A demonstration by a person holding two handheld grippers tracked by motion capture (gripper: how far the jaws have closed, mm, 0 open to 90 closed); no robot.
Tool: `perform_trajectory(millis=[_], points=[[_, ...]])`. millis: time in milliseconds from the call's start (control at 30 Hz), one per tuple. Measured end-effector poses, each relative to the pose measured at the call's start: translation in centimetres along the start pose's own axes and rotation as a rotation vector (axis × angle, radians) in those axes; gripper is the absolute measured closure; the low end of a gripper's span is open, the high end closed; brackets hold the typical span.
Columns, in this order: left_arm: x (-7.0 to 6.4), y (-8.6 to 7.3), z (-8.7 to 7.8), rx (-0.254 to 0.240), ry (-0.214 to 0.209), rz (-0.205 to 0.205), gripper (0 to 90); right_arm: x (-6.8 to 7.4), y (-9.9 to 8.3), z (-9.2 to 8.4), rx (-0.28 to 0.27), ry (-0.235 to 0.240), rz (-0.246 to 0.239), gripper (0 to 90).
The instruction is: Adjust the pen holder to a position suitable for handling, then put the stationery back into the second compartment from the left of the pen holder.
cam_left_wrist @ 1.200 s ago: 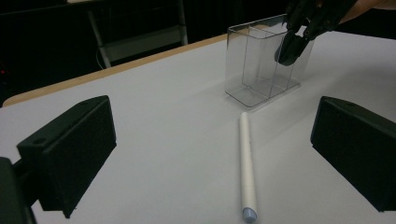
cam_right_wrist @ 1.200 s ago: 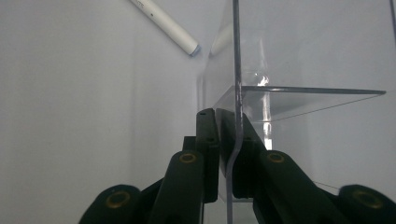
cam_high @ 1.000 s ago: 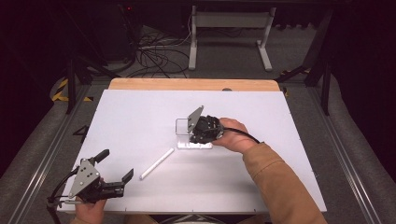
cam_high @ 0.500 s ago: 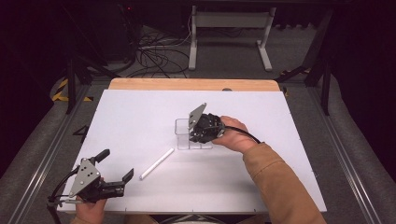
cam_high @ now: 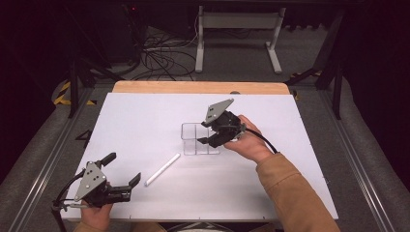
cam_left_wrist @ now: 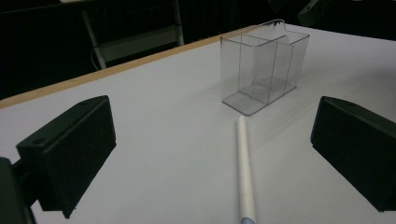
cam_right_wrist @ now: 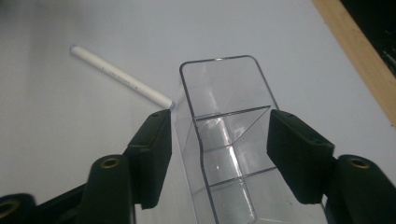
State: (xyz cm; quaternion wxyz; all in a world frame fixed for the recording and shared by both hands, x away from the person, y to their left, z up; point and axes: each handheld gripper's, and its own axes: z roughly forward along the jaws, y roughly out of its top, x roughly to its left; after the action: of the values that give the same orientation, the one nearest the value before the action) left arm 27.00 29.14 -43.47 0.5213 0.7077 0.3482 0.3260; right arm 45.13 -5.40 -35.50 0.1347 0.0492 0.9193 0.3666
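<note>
Loosely, the right claw (cam_right_wrist: 217, 144) straddles the clear organizer (cam_right_wrist: 224, 140) without gripping, while the left claw (cam_high: 122, 181) gapes empty.

The box (cam_left_wrist: 264, 70) is clear, shiny plastic; the stick (cam_left_wrist: 244, 172) looks smooth, white and matt; the table (cam_high: 145, 121) is smooth and white, with a wood edge (cam_high: 193, 87).

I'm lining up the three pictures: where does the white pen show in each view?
High view: the white pen lies left of centre, in front of the clear organiser.
Left gripper view: lower centre, running from the bottom edge toward the organiser.
Right gripper view: upper left, slanting down to the organiser's corner.
Shared landmark: the clear organiser.
</note>
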Motion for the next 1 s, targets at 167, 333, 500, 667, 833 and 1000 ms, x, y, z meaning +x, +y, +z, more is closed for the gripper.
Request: perform_trajectory(millis=[167,333,500,667,833,1000], points=[[0.0,0.1,0.4,0.002,-0.011,0.001,0.7,0.1,-0.2,-1.3,-0.060,-0.034,0.030,31.1],[0.1,0.3,0.8,0.001,-0.019,-0.001,0.7,0.4,-0.4,-2.3,-0.114,-0.061,0.053,27.3],[0.1,0.4,1.3,0.007,-0.026,0.007,0.7,0.8,-1.0,-3.2,-0.157,-0.081,0.076,24.7],[0.1,0.4,1.4,0.010,-0.032,0.008,0.6,1.3,-1.7,-4.1,-0.186,-0.099,0.099,20.4],[0.1,0.5,1.6,0.005,-0.040,-0.004,0.3,2.2,-2.5,-5.3,-0.222,-0.130,0.117,15.8],[0.1,0.6,1.8,0.006,-0.056,-0.021,0.1,3.2,-3.7,-6.4,-0.237,-0.165,0.151,11.4]])
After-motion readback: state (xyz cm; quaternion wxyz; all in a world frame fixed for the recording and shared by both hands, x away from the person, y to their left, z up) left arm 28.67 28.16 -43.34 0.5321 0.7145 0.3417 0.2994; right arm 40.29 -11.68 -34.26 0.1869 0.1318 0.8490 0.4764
